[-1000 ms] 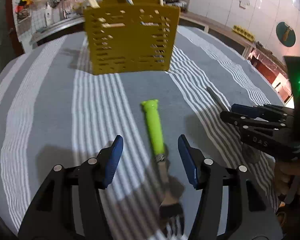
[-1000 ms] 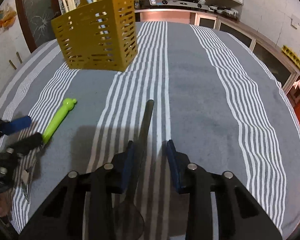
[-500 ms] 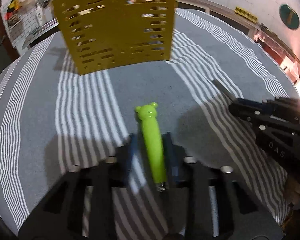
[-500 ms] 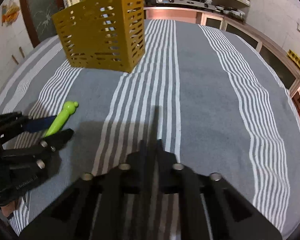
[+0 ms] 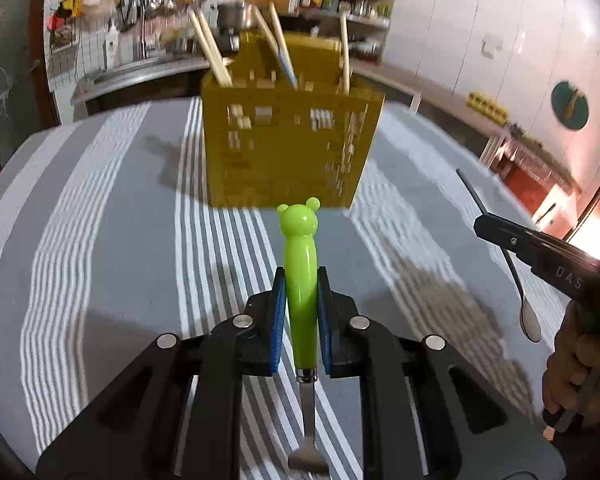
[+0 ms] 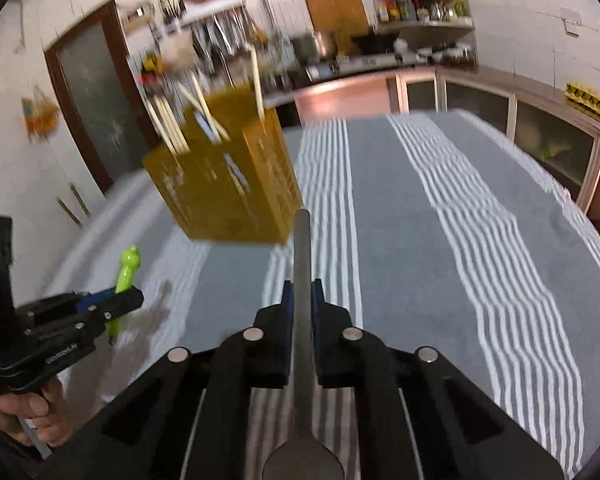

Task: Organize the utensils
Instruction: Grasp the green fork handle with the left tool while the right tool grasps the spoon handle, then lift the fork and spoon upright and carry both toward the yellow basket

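My left gripper [image 5: 301, 284] is shut on a fork with a green bear-head handle [image 5: 300, 256] and holds it above the striped tablecloth, handle pointing away, tines toward the camera. My right gripper [image 6: 302, 294] is shut on a grey metal spoon [image 6: 302, 280], handle pointing forward, bowl below the jaws. The yellow perforated utensil caddy [image 5: 288, 144] stands ahead of both grippers with several chopsticks in it; it also shows in the right wrist view [image 6: 228, 192]. The right gripper and spoon [image 5: 528, 312] appear at right in the left wrist view.
The grey and white striped tablecloth [image 6: 440, 240] covers the table. Kitchen counters, shelves and hanging tools stand behind the table [image 6: 380, 60]. The left gripper with the green fork [image 6: 126, 268] is at the left in the right wrist view.
Both grippers closed on their utensils and lifted them off the cloth. Both have tilted up and now face the caddy.
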Tool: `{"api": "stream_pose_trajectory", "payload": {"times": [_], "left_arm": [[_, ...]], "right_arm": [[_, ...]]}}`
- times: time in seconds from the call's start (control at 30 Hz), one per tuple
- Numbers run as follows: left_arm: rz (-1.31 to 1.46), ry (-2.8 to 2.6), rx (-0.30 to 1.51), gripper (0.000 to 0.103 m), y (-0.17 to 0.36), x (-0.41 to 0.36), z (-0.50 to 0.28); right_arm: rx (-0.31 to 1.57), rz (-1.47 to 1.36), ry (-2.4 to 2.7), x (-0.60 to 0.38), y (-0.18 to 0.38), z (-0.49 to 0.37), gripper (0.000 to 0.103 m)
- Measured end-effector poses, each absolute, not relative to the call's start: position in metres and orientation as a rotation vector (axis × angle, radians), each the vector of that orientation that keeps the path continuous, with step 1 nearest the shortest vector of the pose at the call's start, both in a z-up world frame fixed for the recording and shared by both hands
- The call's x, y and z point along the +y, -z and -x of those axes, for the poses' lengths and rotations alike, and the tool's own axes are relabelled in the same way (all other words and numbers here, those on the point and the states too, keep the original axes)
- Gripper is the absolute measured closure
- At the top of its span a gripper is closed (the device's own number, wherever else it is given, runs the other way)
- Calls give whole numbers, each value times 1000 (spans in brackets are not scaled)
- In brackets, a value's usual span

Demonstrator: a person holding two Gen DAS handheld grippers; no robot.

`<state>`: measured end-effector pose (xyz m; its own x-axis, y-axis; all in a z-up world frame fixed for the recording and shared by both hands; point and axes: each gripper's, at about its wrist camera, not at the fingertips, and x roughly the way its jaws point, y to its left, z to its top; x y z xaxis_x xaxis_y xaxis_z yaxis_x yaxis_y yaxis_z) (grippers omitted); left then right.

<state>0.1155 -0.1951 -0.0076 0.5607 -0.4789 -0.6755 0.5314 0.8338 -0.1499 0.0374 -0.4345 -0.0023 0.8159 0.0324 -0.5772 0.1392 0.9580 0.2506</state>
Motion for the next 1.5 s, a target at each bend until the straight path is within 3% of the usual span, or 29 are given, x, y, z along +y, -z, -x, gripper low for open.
{"api": "stream_pose_trajectory", "payload": {"times": [0.47,0.67,0.73,0.8,0.83,1.13,1.17,1.2,1.23,1.5], "left_arm": [[-52,575,677,90,-22,-173,-98],[-42,568,687,90,-20,-170,-99],[-45,562,681,90,-21,-169,-100],[-46,563,684,90,-20,-170,-101],[-48,563,690,90,-18,-170,-104],[-49,554,667,90,-24,-170,-116],[-48,554,668,90,-24,-169,-117],[-48,554,669,90,-25,-169,-119],[-45,554,669,90,-25,-168,-120],[-43,558,664,90,-27,-164,-119]], "right_arm": [[514,-264,27,-425,-26,-17,98],[639,-240,48,-428,-9,-33,97],[680,-235,59,-430,0,-41,90],[721,-225,63,-429,10,-51,67],[737,-219,63,-428,15,-55,67],[922,-142,123,-422,55,-117,69],[941,-125,130,-419,59,-122,71],[967,-107,132,-417,66,-126,85],[980,-96,127,-416,73,-130,90],[866,-183,100,-425,47,-111,94]]}}
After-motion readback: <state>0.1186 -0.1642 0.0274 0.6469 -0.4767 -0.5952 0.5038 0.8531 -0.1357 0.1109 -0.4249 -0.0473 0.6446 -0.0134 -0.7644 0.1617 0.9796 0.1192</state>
